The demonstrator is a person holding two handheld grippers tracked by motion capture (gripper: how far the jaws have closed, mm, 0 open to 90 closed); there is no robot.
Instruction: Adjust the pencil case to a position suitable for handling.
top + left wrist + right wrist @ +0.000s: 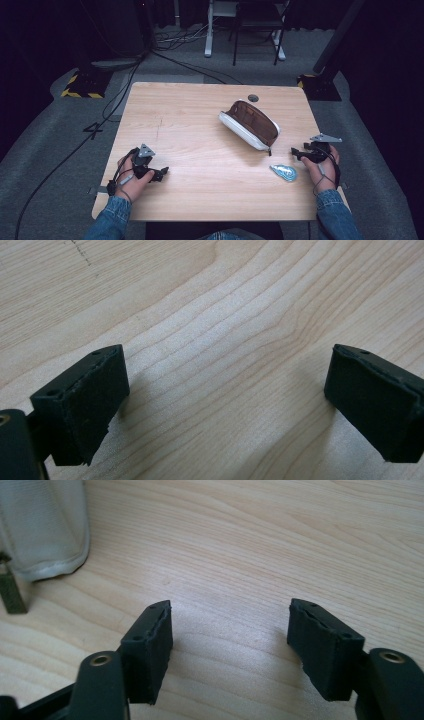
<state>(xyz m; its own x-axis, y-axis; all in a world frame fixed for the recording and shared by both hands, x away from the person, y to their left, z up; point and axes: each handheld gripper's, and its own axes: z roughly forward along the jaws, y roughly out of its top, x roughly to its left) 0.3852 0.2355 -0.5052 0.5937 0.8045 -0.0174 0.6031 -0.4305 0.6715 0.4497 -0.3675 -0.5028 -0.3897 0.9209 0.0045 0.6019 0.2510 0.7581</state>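
Light wood table [200, 130]: open white pouch [250, 125] right of centre; small blue-white object [284, 172] near it.

A white pouch [250, 124] lies unzipped, brown inside showing, ahead-left of the right gripper [296, 154]; a small blue packet [284, 172] lies flat just beside that gripper.

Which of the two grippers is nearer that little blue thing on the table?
The right gripper: the blue object lies just beside it, while the left gripper rests across the table.
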